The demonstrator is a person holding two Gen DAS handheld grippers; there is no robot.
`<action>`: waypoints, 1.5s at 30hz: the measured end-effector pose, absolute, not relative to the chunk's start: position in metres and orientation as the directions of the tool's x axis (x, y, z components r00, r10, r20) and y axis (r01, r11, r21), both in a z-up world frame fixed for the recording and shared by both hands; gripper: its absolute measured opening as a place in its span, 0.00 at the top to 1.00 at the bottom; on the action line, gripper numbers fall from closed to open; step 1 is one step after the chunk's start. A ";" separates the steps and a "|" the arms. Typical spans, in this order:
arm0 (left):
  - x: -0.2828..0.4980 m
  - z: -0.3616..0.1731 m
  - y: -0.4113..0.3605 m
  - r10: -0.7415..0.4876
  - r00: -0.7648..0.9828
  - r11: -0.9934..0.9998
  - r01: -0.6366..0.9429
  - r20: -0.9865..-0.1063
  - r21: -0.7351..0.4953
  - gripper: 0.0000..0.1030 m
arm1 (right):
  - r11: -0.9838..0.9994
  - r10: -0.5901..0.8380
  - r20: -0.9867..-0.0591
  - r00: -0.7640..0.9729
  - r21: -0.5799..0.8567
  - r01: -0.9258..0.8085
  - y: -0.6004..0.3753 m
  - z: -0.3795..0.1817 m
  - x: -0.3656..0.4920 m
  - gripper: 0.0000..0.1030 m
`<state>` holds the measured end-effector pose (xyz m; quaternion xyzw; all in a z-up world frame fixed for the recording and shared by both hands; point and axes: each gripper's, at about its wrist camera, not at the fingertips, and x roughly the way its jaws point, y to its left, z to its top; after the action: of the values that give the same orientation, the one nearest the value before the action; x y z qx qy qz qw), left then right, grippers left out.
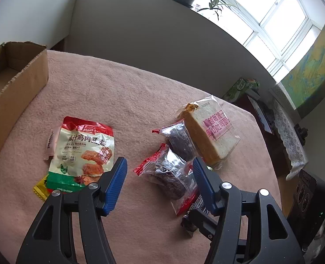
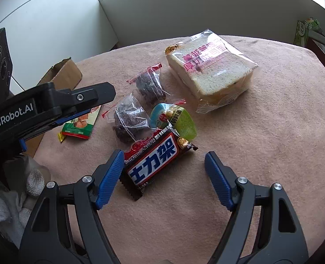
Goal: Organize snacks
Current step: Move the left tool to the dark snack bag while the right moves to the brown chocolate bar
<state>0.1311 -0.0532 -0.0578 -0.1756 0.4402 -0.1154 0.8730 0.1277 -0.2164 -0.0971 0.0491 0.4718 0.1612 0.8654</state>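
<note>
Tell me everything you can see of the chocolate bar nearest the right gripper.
The chocolate bar lies flat on the pink cloth, angled. Its glossy wrapper is dark brown with red trim, a blue band with white characters and crimped ends, sealed. Its far end overlaps the green egg snack pack. The right gripper is open; one blue pad sits at the bar's left edge, contact unclear.
</note>
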 end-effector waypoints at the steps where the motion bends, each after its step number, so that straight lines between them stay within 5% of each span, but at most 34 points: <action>1: 0.133 -0.059 -0.059 -0.349 0.581 0.918 0.053 -0.736 -0.394 0.40 | 0.942 0.329 -0.799 0.503 0.243 -0.230 -0.218 -0.097 0.127 0.24; 11: 0.142 -0.068 -0.091 -0.286 0.547 0.955 0.093 -0.787 -0.282 0.40 | 0.962 0.248 -0.813 0.526 0.145 -0.231 -0.234 -0.094 0.117 0.27; 16: 0.133 -0.074 -0.106 -0.190 0.574 0.982 0.125 -0.797 -0.145 0.39 | 0.961 0.270 -0.806 0.527 0.193 -0.198 -0.255 -0.095 0.110 0.27; 25: 0.125 -0.079 -0.078 -0.153 0.581 0.988 0.083 -0.799 -0.129 0.38 | 0.943 0.331 -0.785 0.524 0.259 -0.208 -0.249 -0.089 0.104 0.27; 35: 0.107 -0.074 -0.049 -0.141 0.598 0.990 0.088 -0.789 -0.110 0.53 | 0.925 0.378 -0.783 0.494 0.338 -0.171 -0.234 -0.097 0.125 0.32; 45: 0.097 -0.072 -0.035 -0.171 0.596 0.985 0.111 -0.785 -0.131 0.61 | 0.952 0.305 -0.804 0.511 0.259 -0.161 -0.213 -0.097 0.134 0.41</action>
<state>0.0966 -0.0352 -0.0720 -0.0340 0.4427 -0.0789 0.8925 0.1336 -0.2135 -0.0968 0.0754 0.4760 0.1346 0.8658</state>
